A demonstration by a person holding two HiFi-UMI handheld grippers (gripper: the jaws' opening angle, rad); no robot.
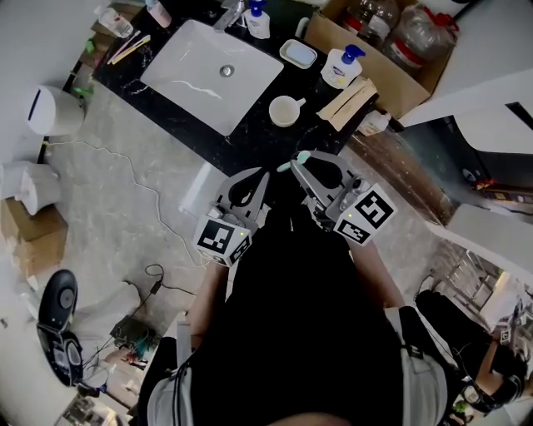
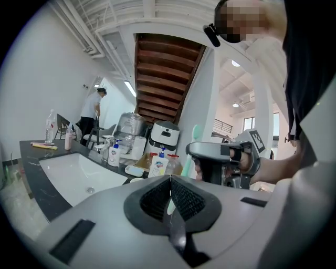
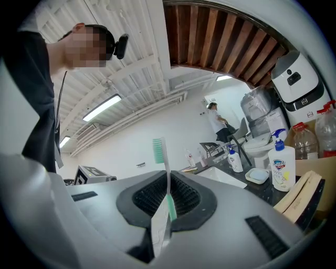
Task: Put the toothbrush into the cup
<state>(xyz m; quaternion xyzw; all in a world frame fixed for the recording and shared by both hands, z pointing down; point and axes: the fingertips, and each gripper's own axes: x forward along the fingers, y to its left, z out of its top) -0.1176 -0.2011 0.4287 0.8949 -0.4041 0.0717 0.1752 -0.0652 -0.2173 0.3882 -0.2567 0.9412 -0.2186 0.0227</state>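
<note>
My right gripper (image 1: 300, 166) is shut on a toothbrush (image 1: 285, 166) with a white handle and a green head, held over the counter's front edge. In the right gripper view the toothbrush (image 3: 166, 173) stands upright between the closed jaws of the right gripper (image 3: 167, 197), bristles at the top. A white cup (image 1: 285, 111) stands on the black counter, beyond the gripper and to the right of the sink. My left gripper (image 1: 260, 179) sits just left of the right one, jaws together with nothing in them. From the left gripper (image 2: 170, 184) I see the toothbrush (image 2: 195, 139) to the right.
A white sink (image 1: 212, 71) is set into the black counter (image 1: 258, 137). Soap bottles (image 1: 341, 66) (image 1: 258, 21), a soap dish (image 1: 298, 53) and a beige bundle (image 1: 350, 101) lie near the cup. A cardboard box (image 1: 391, 71) holds large bottles. Cables cross the floor (image 1: 125, 191).
</note>
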